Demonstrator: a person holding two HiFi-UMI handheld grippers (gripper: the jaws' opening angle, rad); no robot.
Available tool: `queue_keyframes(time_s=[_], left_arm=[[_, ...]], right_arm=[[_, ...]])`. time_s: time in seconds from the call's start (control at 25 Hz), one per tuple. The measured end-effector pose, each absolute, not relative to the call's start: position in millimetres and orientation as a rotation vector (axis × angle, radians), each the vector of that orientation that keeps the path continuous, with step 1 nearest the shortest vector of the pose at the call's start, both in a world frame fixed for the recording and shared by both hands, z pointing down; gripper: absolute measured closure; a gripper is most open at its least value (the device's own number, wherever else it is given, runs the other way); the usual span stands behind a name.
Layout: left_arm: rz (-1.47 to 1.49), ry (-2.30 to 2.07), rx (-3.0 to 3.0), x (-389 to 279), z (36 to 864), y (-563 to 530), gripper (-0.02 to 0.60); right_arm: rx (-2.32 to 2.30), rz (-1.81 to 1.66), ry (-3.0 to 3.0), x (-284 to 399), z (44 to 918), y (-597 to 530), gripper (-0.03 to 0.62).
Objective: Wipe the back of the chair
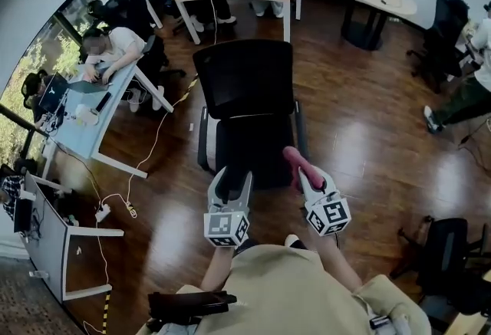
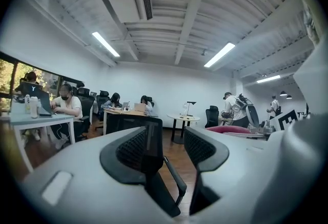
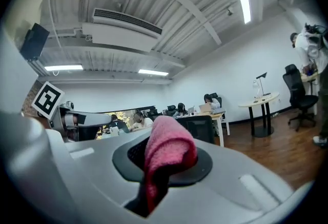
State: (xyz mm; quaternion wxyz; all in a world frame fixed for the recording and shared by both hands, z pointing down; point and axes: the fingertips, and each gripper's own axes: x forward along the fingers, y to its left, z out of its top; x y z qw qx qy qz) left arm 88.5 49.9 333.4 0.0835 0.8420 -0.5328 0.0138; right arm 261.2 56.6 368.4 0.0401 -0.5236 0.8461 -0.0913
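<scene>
Straight ahead, just past both tools: chair (image 1: 245, 80), black, seemingly mesh back upright at far side, padded seat nearer. Right tool (image 1: 301, 171) clenched on thick, fuzzy pink cloth (image 3: 169, 146); left tool (image 1: 232, 177) released, empty. Likely trouble: unbraced chair skating away on glossy wood floor (image 1: 360, 142) under wiping pressure; cloth fibres snagging.

Head view: steeply down, close above chair (image 1: 245, 107). Both tool views: low, level, facing forward; all three share chair.
</scene>
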Motion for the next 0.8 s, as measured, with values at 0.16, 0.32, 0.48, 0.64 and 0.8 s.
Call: queue_keyframes(time_s=[0.16, 0.32, 0.48, 0.64, 0.8], left_arm=[[0.028, -1.565, 2.578, 80.9, 327.1, 66.5, 0.365], [0.022, -1.594, 2.575, 85.1, 311.6, 76.5, 0.365], [-0.015, -1.637, 2.548, 55.5, 305.5, 92.5, 0.365], [-0.038, -1.674, 2.501, 29.7, 309.2, 103.0, 0.367], [-0.052, -1.672, 2.501, 11.0, 310.3, 104.6, 0.367]], right_arm=[[-1.636, -0.207, 2.580, 253.9, 352.0, 71.1, 0.556], [-1.592, -0.259, 2.566, 256.6, 333.8, 71.0, 0.556], [-1.536, -0.221, 2.609, 222.0, 313.3, 80.9, 0.556], [-1.500, -0.175, 2.659, 195.1, 300.6, 94.9, 0.556], [-1.514, -0.176, 2.671, 177.5, 300.6, 97.7, 0.556]])
